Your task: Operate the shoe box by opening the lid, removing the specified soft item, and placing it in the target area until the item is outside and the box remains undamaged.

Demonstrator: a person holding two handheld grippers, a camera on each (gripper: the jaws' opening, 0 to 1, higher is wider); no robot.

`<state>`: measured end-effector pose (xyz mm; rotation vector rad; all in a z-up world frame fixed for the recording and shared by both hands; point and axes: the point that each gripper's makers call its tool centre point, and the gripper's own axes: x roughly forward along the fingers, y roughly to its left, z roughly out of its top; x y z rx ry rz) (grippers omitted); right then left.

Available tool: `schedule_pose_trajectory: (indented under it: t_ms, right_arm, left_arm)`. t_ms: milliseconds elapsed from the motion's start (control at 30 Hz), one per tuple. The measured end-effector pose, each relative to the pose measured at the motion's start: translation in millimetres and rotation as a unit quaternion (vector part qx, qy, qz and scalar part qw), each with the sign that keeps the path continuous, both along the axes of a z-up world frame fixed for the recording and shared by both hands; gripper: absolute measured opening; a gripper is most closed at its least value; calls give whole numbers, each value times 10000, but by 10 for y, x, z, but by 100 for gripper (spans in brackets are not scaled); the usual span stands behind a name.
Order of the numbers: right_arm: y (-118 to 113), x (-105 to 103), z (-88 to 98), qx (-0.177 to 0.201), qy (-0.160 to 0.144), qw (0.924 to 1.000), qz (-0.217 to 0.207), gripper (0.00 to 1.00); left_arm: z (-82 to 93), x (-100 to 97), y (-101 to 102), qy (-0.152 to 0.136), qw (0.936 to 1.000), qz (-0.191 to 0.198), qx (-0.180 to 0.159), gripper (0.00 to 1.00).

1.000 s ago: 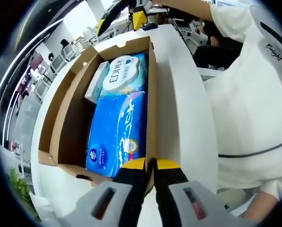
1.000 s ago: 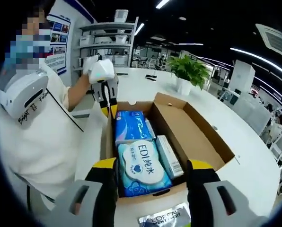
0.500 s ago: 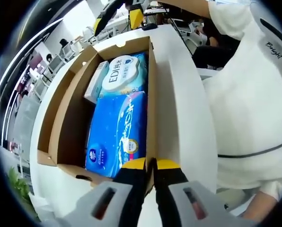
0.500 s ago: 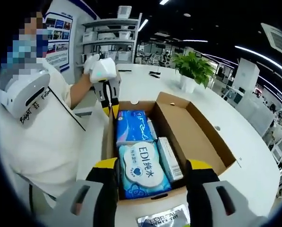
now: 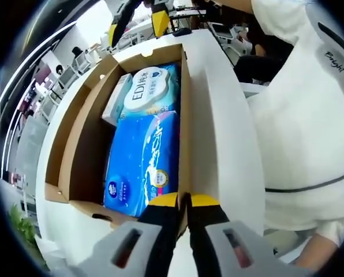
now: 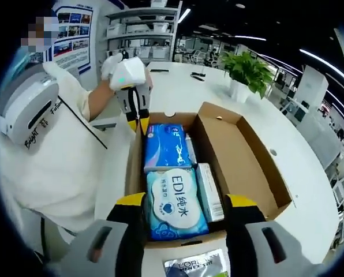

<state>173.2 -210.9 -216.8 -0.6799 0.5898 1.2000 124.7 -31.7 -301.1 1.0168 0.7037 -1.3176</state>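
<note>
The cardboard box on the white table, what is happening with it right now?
A person in white holds a claw in each hand over an open shoe box. The left claw is shut on the box's side wall. The right claw is open, its jaws on either side of the EDI wipes pack. A blue tissue pack and a slim carton also lie inside. Nothing is out yet.

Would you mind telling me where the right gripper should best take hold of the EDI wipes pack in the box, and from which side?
I would take the EDI wipes pack across its width, coming from straight above with the right gripper. It lies flat, face up, near the box's near end, hemmed in by the blue tissue pack and a slim carton, so the gaps look tight.
</note>
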Motion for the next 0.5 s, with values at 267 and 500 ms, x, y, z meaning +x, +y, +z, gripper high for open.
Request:
schedule_pose_trajectory:
  t_ms: [267, 500]
  right_arm:
    - [176, -20, -224, -430, 305, 9982, 271, 61]
    - [209, -16, -479, -906, 533, 9935, 436, 61]
  left_arm:
    - [0, 2, 1, 4, 10000, 14, -16, 5]
    - [-3, 6, 0, 13, 10000, 39, 16, 5]
